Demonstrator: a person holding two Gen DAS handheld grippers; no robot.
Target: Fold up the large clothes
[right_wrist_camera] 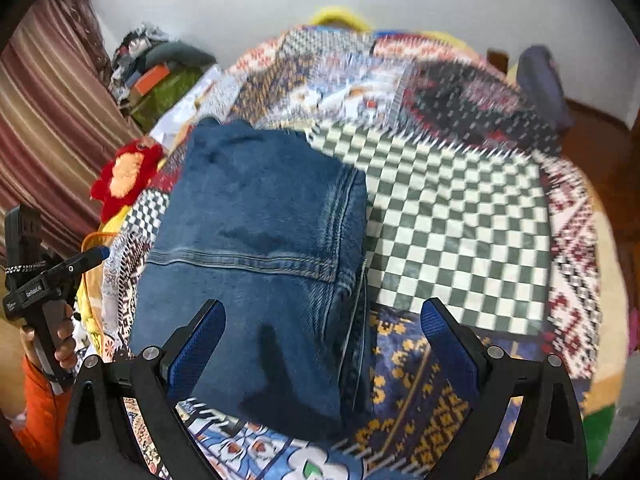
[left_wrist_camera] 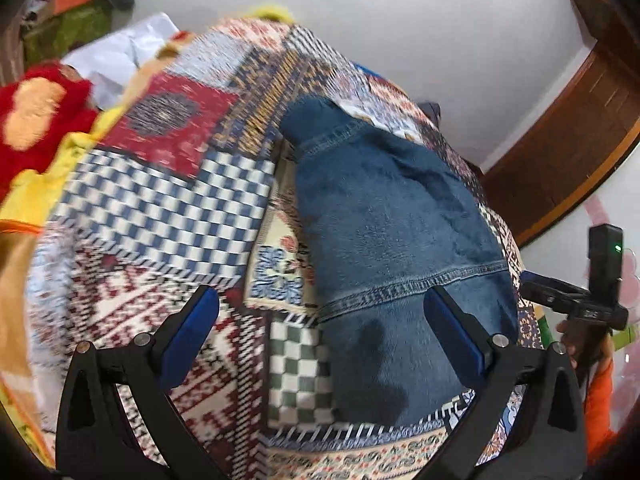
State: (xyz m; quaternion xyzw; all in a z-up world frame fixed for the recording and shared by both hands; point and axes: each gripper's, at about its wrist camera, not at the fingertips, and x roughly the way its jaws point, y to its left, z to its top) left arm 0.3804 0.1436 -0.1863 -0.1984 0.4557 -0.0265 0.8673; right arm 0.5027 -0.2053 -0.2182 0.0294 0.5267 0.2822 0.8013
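A folded blue denim garment (left_wrist_camera: 384,232) lies on a patchwork bedspread (left_wrist_camera: 152,208). In the left wrist view my left gripper (left_wrist_camera: 320,308) hangs above the garment's near left edge, its blue-padded fingers (left_wrist_camera: 192,336) wide apart and nothing between them. The right wrist view shows the same denim (right_wrist_camera: 256,240) folded into a thick rectangle. My right gripper (right_wrist_camera: 322,316) is open above its near right edge, holding nothing. The right gripper's body (left_wrist_camera: 576,300) shows at the far right of the left view, and the left gripper's body (right_wrist_camera: 44,280) at the far left of the right view.
A red and orange plush cloth (left_wrist_camera: 36,116) and yellow fabric (left_wrist_camera: 60,168) lie at the bed's left side. Piled clothes (right_wrist_camera: 160,68) sit in the far left corner by a striped curtain (right_wrist_camera: 48,120). A wooden door frame (left_wrist_camera: 580,128) stands right. A hand in an orange sleeve (right_wrist_camera: 44,400) grips the handle.
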